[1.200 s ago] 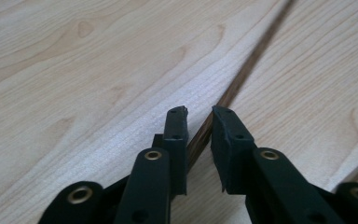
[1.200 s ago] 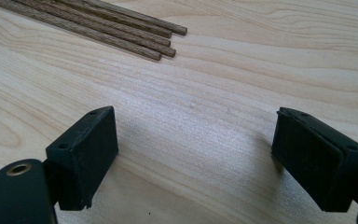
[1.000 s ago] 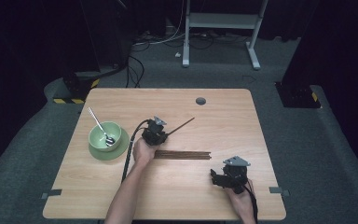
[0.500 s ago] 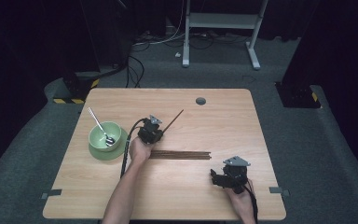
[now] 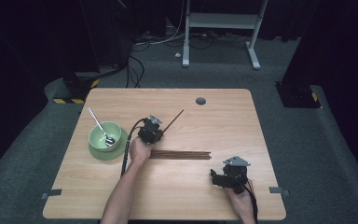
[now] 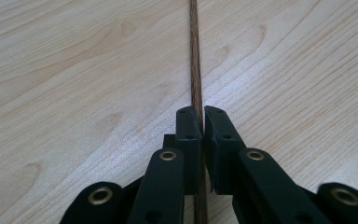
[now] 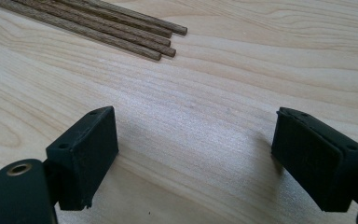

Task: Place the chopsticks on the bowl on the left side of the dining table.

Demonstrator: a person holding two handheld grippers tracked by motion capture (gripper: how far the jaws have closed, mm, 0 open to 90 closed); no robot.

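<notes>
One stick pinched in left claw near desk middle, tip angled toward far edge. Keep grip firm, lift level, clear bundle toward near edge. Right claw wide, idle near right corner.

Counter: pale wood-grain top, rounded corners, one dark round grommet near its far edge. Floor: grey carpet. Beyond the counter: white metal frame on two feet, loose black cables, yellow-and-black striped block. Surroundings were dark, the counter lit.
</notes>
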